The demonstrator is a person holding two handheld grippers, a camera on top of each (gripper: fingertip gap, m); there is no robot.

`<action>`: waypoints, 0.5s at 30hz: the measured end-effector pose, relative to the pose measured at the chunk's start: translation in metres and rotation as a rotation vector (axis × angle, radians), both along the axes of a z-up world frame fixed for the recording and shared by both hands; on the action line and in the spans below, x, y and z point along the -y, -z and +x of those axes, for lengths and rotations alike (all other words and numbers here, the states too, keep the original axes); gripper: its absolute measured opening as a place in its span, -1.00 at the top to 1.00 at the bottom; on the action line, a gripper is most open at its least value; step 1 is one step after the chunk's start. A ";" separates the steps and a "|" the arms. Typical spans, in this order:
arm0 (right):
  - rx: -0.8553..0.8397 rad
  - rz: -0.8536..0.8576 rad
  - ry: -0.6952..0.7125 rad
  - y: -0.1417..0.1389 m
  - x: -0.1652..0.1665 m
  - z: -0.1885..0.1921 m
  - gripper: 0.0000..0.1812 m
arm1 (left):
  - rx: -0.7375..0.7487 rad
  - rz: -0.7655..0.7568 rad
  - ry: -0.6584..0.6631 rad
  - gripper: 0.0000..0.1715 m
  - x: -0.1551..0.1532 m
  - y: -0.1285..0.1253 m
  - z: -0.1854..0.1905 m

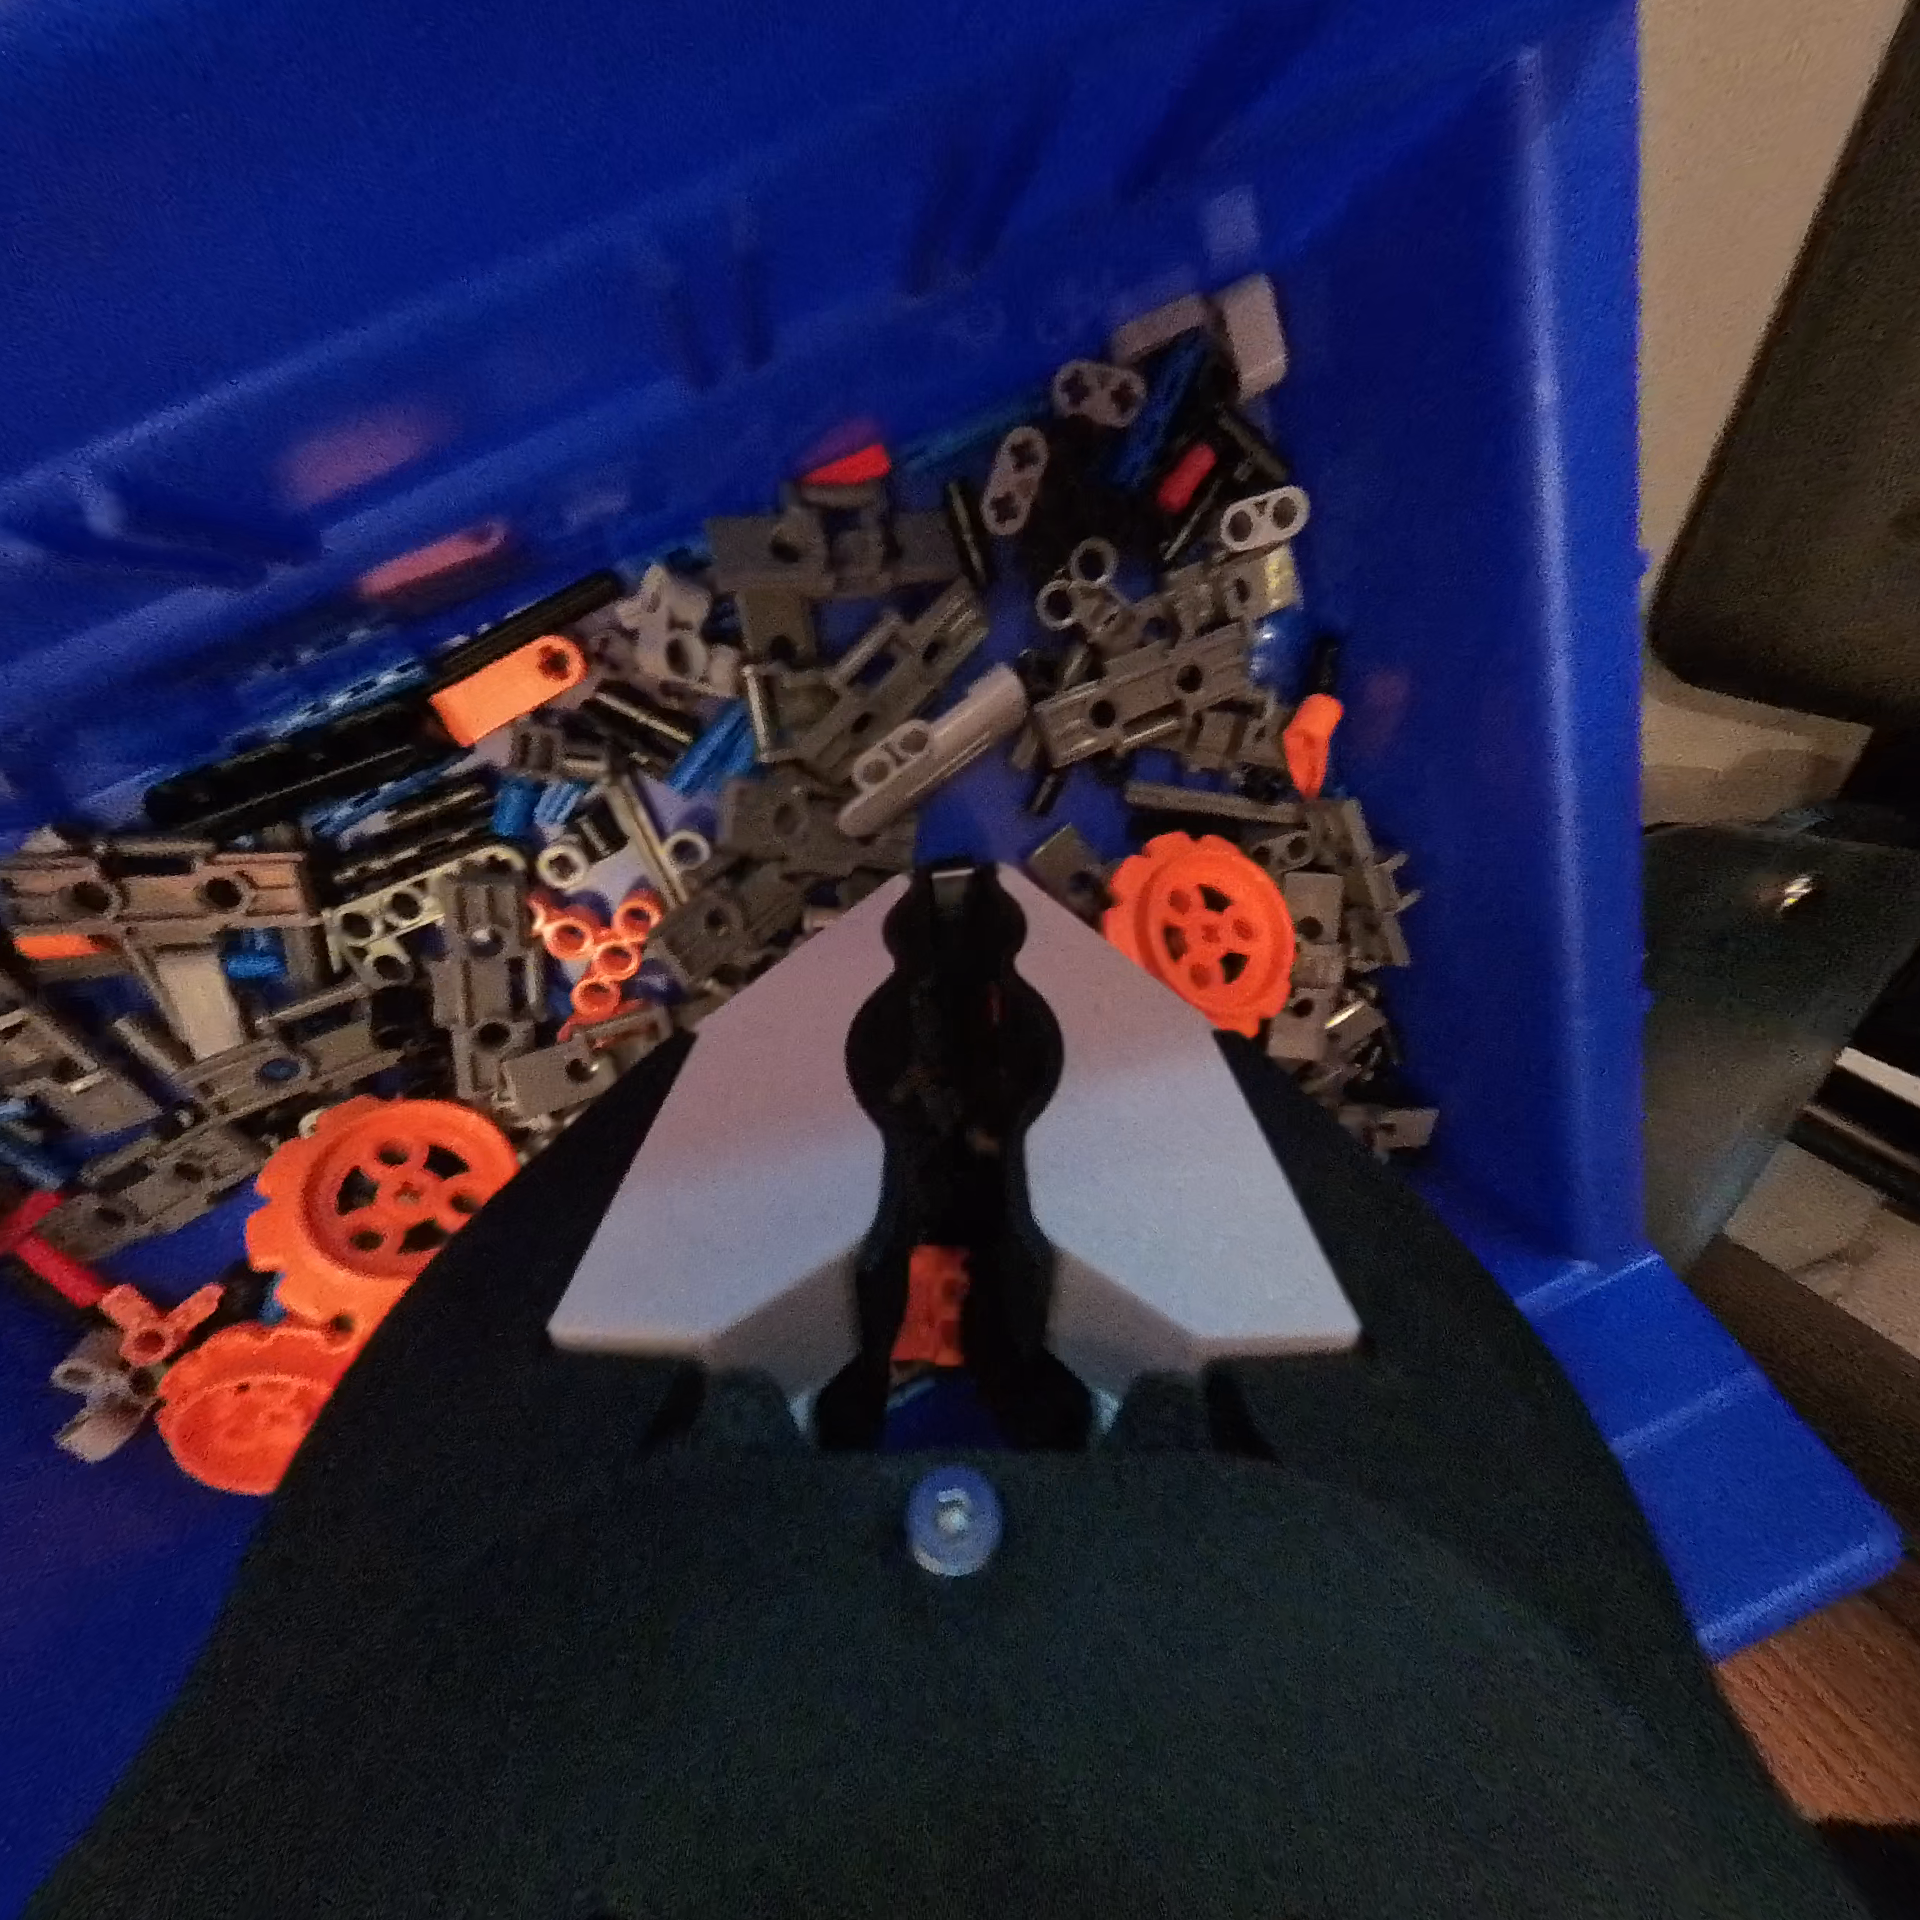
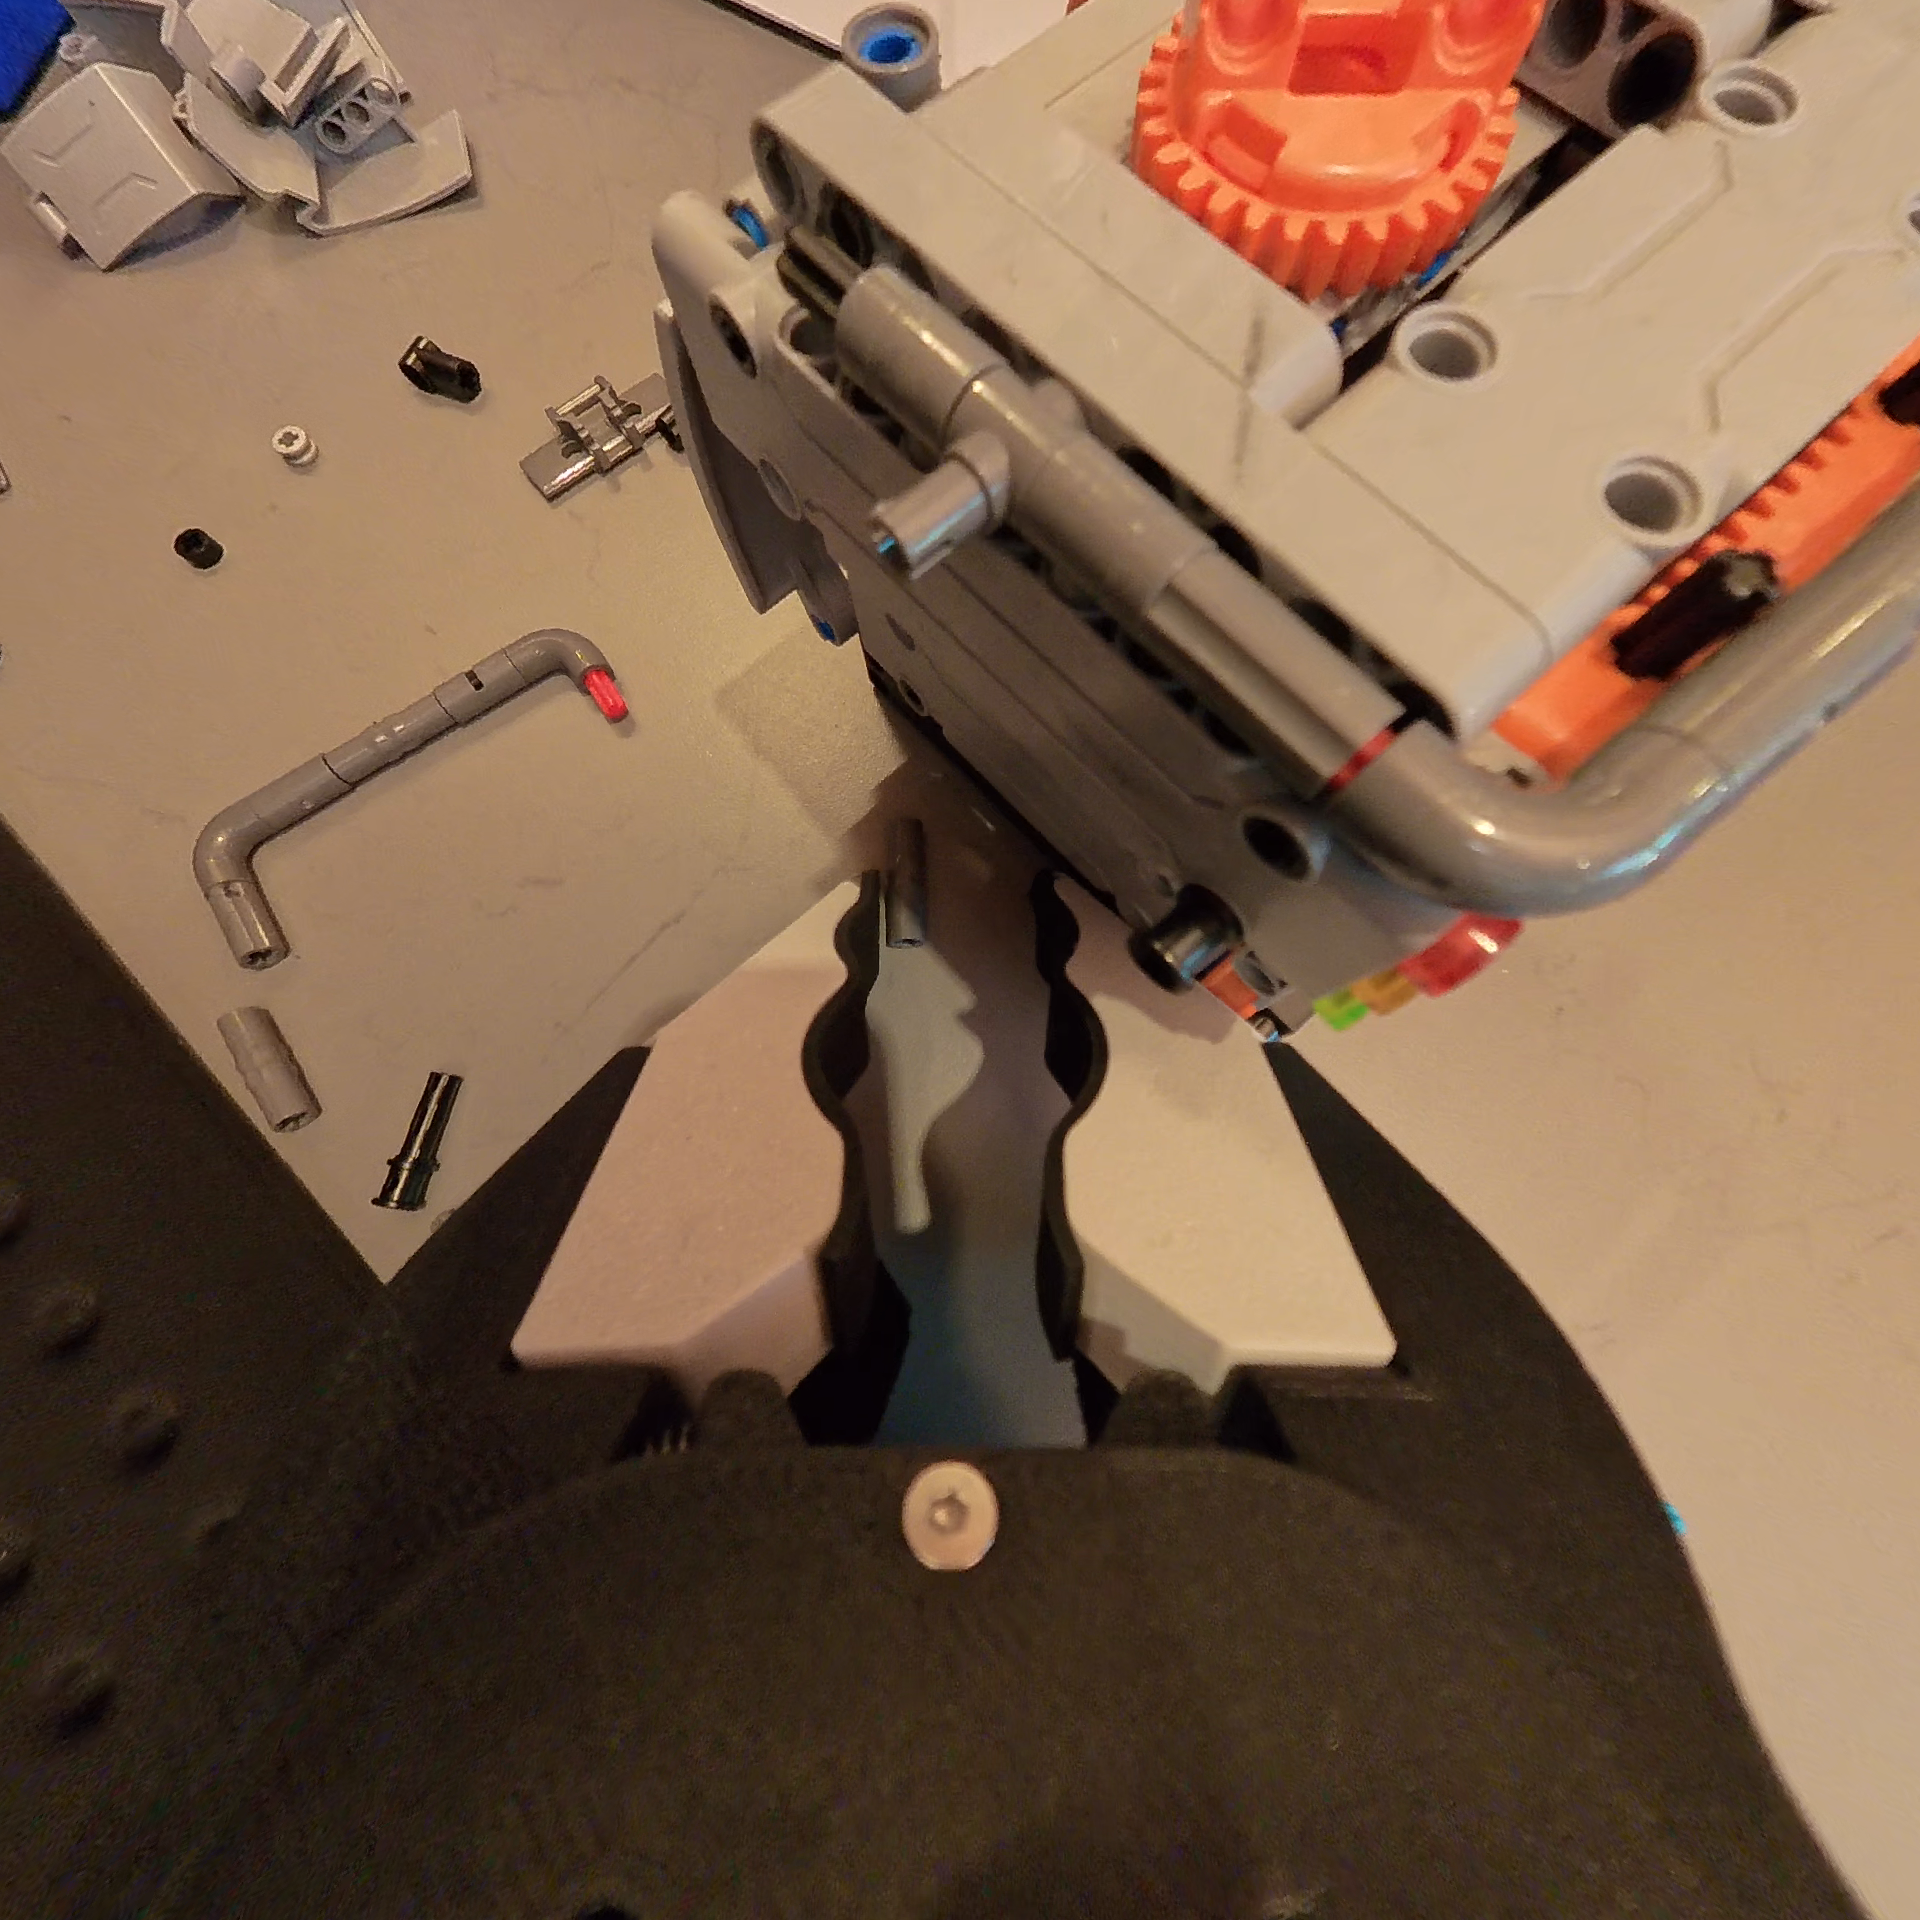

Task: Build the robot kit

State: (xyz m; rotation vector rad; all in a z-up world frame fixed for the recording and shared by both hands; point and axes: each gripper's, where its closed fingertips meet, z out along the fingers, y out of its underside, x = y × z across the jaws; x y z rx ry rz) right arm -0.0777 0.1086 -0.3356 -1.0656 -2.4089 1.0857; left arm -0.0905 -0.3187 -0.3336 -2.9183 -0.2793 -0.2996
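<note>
My left gripper [image 1: 956, 894] reaches into a blue bin [image 1: 623, 312] of small building parts. Its jaws are closed to a narrow slit, pinching a small light grey piece [image 1: 952, 885] at the tips. Orange wheels [image 1: 1205, 930] [image 1: 390, 1195] lie on either side. My right gripper [image 2: 956, 894] is open over a grey table [image 2: 520, 862]. A small dark grey pin [image 2: 906, 883] sits between the tips beside the left finger, not clamped. A grey model block [image 2: 1299, 468] with an orange gear [image 2: 1320, 135] stands just beyond the right fingertip.
The bin's right wall [image 1: 1507, 727] is close beside the left gripper. On the table left of the right gripper lie a bent grey tube [image 2: 405, 738], a grey sleeve [image 2: 268, 1070], a black pin [image 2: 421, 1143] and grey panels [image 2: 208, 135]. My right fingertips sit around 45 cm from my left ones.
</note>
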 end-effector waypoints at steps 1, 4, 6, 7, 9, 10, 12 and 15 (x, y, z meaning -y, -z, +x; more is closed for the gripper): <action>0.000 0.000 0.000 0.000 0.000 0.000 0.69 | -0.021 -0.012 -0.009 0.90 0.003 0.000 -0.006; 0.000 0.000 0.000 0.000 0.000 0.000 0.70 | -0.038 -0.022 -0.027 0.82 0.010 -0.004 -0.014; -0.001 0.001 -0.001 0.000 0.000 0.000 0.69 | 0.007 0.004 -0.016 0.65 0.010 -0.012 -0.006; -0.001 0.001 -0.001 0.000 0.000 0.000 0.69 | 0.040 0.029 -0.013 0.61 0.008 -0.017 0.000; -0.003 0.003 -0.001 0.000 0.000 0.000 0.69 | 0.108 0.053 0.008 0.50 0.005 -0.022 0.015; -0.004 0.005 -0.002 0.000 0.000 0.000 0.69 | 0.142 0.064 0.021 0.46 0.003 -0.024 0.023; -0.006 0.006 -0.002 0.000 0.000 0.000 0.69 | 0.184 0.077 0.036 0.48 -0.002 -0.027 0.033; -0.007 0.008 -0.002 0.000 0.000 0.000 0.69 | 0.197 0.071 0.055 0.40 -0.003 -0.029 0.038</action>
